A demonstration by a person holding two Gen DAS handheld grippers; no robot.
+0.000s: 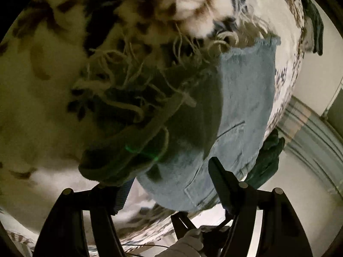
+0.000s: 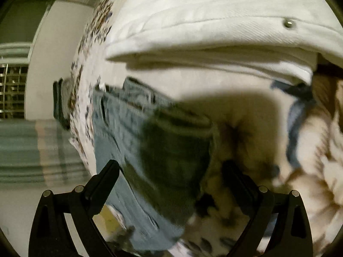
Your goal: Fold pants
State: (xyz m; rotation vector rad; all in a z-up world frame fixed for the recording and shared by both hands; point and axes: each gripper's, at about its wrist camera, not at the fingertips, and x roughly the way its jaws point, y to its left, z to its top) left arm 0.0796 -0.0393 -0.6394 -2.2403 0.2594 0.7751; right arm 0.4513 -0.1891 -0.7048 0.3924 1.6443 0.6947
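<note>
Jeans: light blue denim jeans point(image 1: 242, 115) are lying on a floral bedspread point(image 1: 38, 68). In the left view the frayed hem point(image 1: 250, 47) is pointing away from the camera and the body of the cloth is running down toward the fingers. In the right view the jeans point(image 2: 120, 128) are sitting left of centre, partly in shadow, blurred.

Left gripper: the left gripper point(image 1: 158, 175) is standing wide apart. Its right finger point(image 1: 223, 184) is lying over the denim near a pocket seam. Its left finger is hidden under a shadowed fold of cloth, so whether it is pinching anything cannot be told.

Right gripper: the right gripper point(image 2: 171, 171) is spread wide, and the jeans are passing between its fingers. The left finger point(image 2: 105, 177) is resting at the denim's edge; the right finger point(image 2: 238, 182) is sitting over the bedspread, clear of the denim. Nothing is clamped.

White jeans: a folded white pair point(image 2: 214, 32) is lying beyond the blue jeans, its metal rivet point(image 2: 288, 24) showing.

Glove: a white-gloved hand point(image 1: 188, 244) is showing at the bottom of the left view.

Green cloth: a dark green cloth point(image 1: 268, 160) is peeking out just beside the jeans' right edge.
</note>
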